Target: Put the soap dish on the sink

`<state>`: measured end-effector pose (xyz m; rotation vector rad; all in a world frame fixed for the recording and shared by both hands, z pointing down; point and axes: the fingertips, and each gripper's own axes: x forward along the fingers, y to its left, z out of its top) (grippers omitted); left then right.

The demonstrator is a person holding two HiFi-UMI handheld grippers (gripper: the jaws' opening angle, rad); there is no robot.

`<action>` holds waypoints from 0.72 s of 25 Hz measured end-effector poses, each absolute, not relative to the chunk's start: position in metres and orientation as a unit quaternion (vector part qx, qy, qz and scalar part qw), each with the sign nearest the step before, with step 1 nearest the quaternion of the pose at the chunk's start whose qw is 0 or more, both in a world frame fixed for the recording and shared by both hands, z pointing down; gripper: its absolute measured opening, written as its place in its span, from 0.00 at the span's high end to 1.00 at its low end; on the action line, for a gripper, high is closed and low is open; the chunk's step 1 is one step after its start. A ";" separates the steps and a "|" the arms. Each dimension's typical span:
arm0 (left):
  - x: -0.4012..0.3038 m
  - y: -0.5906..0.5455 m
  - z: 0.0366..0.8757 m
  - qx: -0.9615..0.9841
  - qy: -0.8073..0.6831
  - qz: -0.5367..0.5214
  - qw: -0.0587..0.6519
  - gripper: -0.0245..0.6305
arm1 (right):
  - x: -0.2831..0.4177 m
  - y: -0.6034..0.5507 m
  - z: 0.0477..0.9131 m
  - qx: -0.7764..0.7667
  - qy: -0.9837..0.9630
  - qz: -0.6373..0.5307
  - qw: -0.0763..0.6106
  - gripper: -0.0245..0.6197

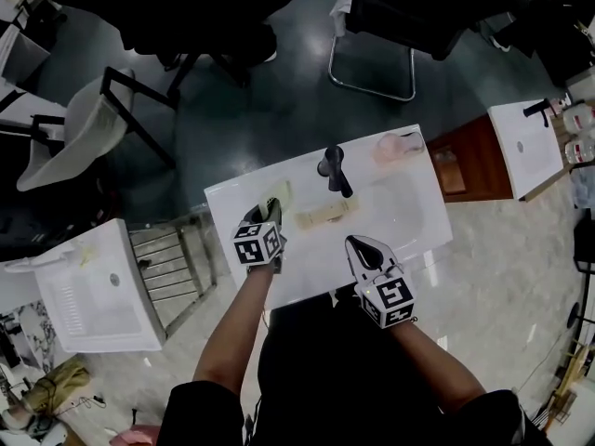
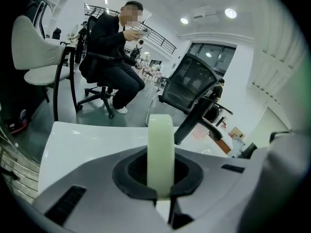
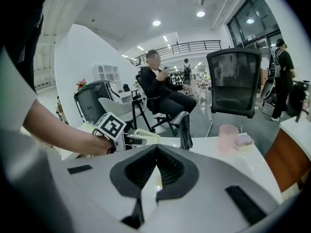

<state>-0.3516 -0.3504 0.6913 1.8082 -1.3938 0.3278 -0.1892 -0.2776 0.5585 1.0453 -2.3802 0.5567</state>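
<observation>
The soap dish (image 1: pixel 275 196) is pale yellow-green and slotted. My left gripper (image 1: pixel 266 212) is shut on it over the left part of the white sink (image 1: pixel 409 223). In the left gripper view the dish (image 2: pixel 160 149) stands edge-on, clamped between the jaws of the left gripper (image 2: pixel 160 191), with the sink's top (image 2: pixel 82 144) below. The right gripper view shows the dish (image 3: pixel 146 136) sticking out past the left gripper's marker cube (image 3: pixel 112 127). My right gripper (image 1: pixel 359 245) hangs over the sink's front edge, shut and empty (image 3: pixel 155 149).
A black faucet (image 1: pixel 333 170) stands at the back middle of the sink, with a cream flat piece (image 1: pixel 325 216) lying in front of it. A pink cup and soap (image 1: pixel 398 147) sit at the back right corner. Chairs, a seated person (image 2: pixel 109 57) and other white sinks (image 1: pixel 93 291) stand around.
</observation>
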 end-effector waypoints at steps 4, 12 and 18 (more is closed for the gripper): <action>-0.350 -0.369 0.705 0.720 -0.532 0.131 0.426 0.93 | -0.192 -0.276 0.565 0.383 -0.865 0.203 0.253 0.96; -0.357 -0.388 0.727 0.700 -0.540 0.122 0.452 0.90 | -0.181 -0.280 0.578 0.405 -0.848 0.216 0.265 0.96; -0.370 -0.392 0.741 0.677 -0.561 0.164 0.447 0.73 | -0.173 -0.279 0.583 0.415 -0.840 0.223 0.271 0.96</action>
